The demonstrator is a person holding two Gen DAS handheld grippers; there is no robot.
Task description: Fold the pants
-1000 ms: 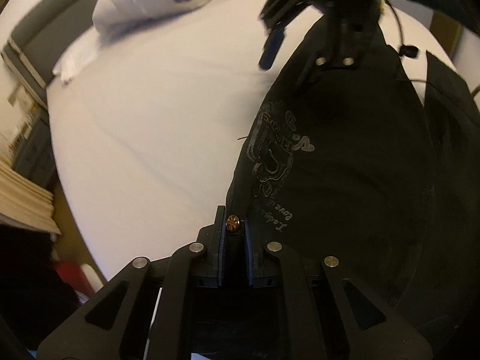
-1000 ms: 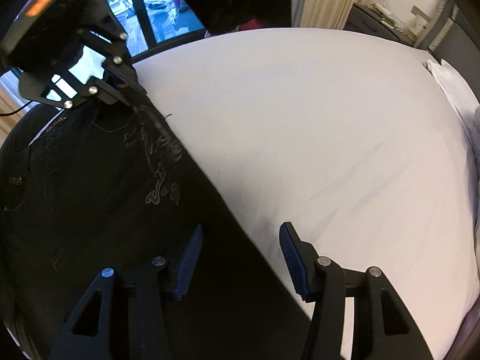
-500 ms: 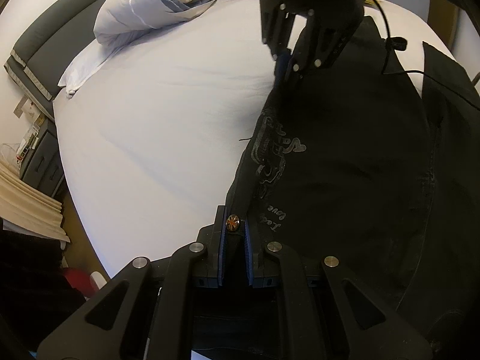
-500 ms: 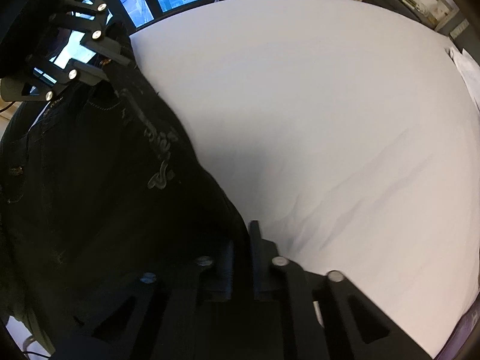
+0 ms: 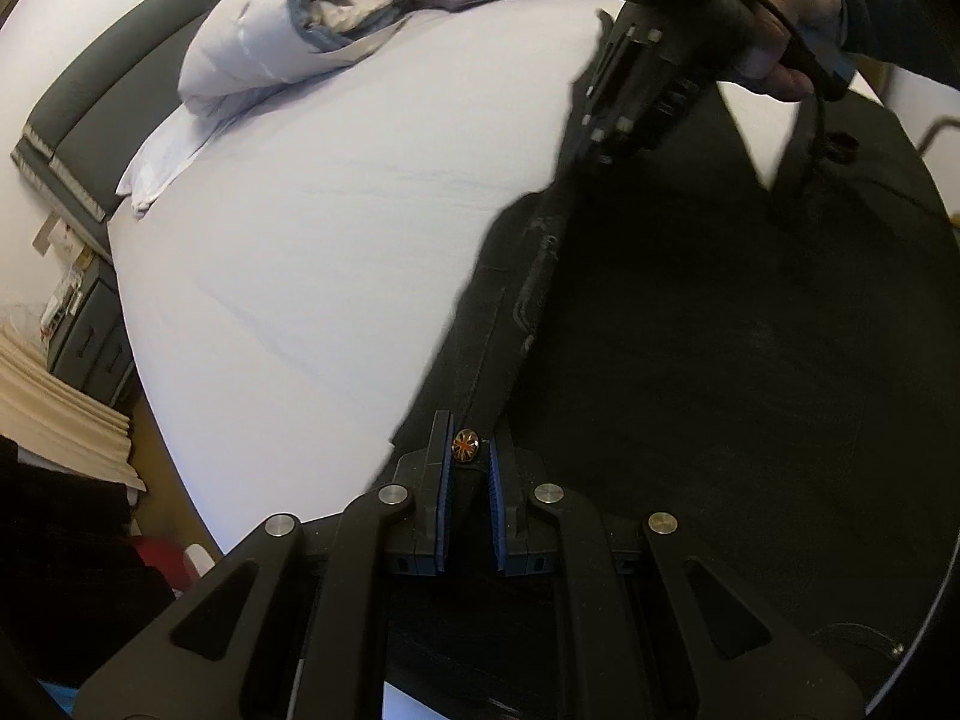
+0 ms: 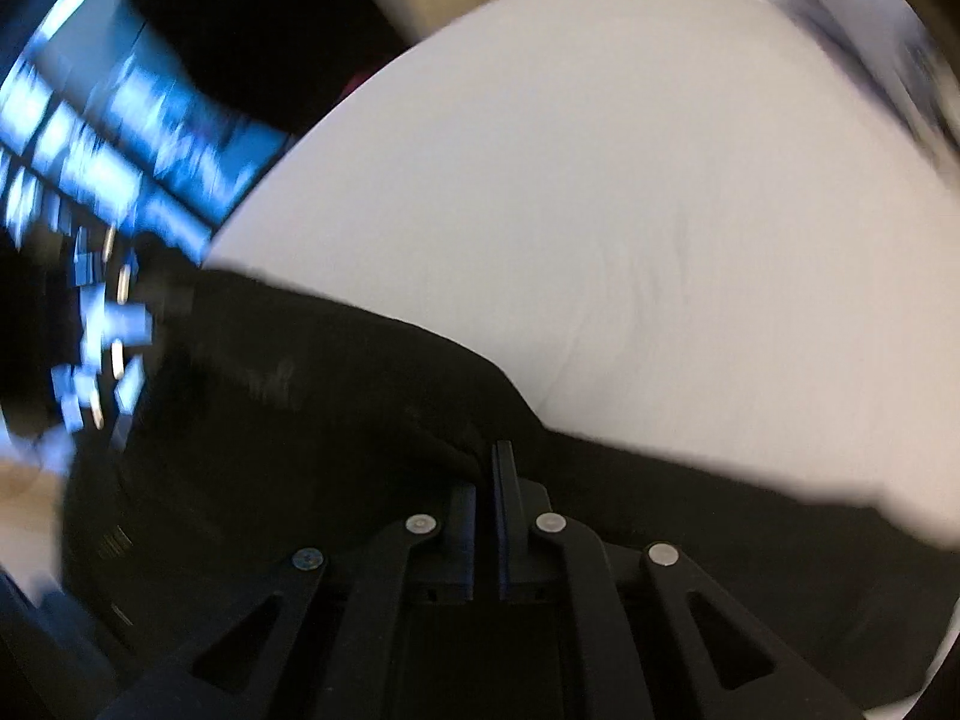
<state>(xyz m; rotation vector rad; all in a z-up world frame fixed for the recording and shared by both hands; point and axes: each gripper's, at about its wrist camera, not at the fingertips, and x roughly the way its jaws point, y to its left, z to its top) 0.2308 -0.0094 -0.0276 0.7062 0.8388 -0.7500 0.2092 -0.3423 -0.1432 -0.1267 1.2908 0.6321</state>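
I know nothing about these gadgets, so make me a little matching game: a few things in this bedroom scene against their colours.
Things:
1. pants
2. bed sheet
3. round button
4. headboard

Colours:
A. dark grey
B. orange-brown
C. black
D. white

Pairs: 1-C, 2-D, 3-B, 4-A

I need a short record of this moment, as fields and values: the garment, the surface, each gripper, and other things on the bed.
garment: black pants, partly lifted off the bed, with an orange button at the held edge
surface: white bed sheet
left gripper: shut on the pants beside the button
right gripper: shut on the pants; this view is blurred
other things: rolled white duvet near the dark headboard
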